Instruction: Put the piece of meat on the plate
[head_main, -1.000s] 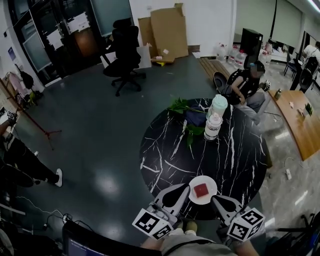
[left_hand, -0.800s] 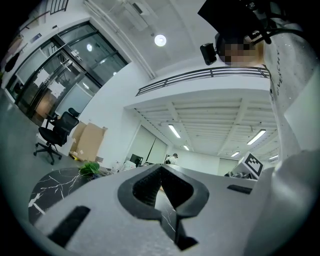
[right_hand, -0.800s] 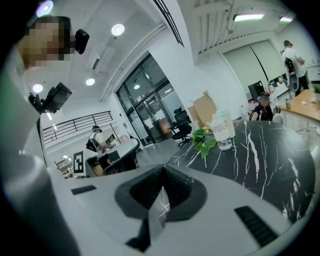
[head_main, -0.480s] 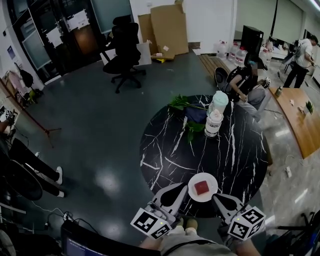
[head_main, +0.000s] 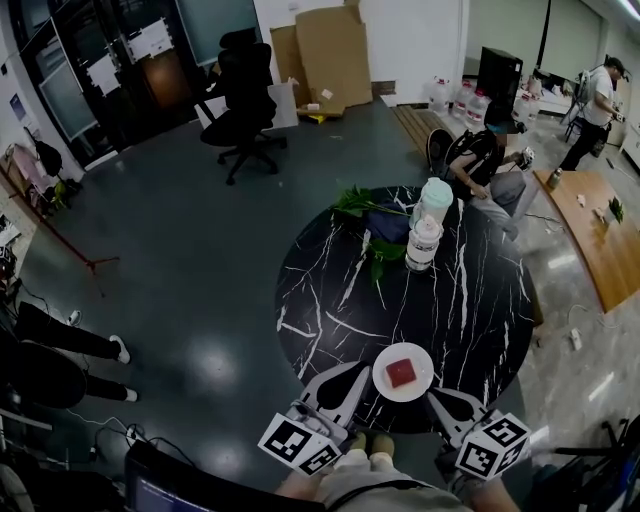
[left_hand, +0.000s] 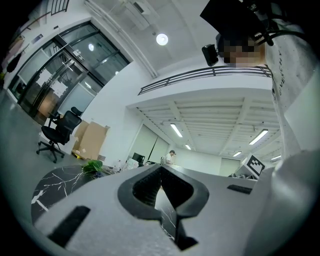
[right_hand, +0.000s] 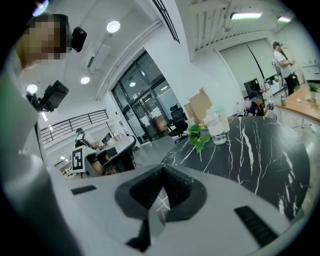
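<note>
A red piece of meat (head_main: 402, 374) lies on a small white plate (head_main: 385, 385) at the near edge of the round black marble table (head_main: 340, 300). My left gripper (head_main: 352, 378) rests just left of the plate, jaws together and holding nothing. Just right of the plate and a bit nearer is my right gripper (head_main: 440, 401), also shut and empty. In the left gripper view the left gripper (left_hand: 161, 171) points over the tabletop. The right gripper (right_hand: 162, 171) likewise looks along the marble top. Neither gripper view shows the plate.
At the table's far side stand a clear bottle (head_main: 424, 247), a teal-capped container (head_main: 436, 204) and green leaves (head_main: 362, 208). A person sits just beyond (head_main: 482, 160). An office chair (head_main: 243, 100) and a wooden table (head_main: 595, 235) stand farther off.
The head view has drifted slightly, so the table and plate sit a little higher in the picture. Both grippers stay beside the plate. A person in the far right background has walked along.
</note>
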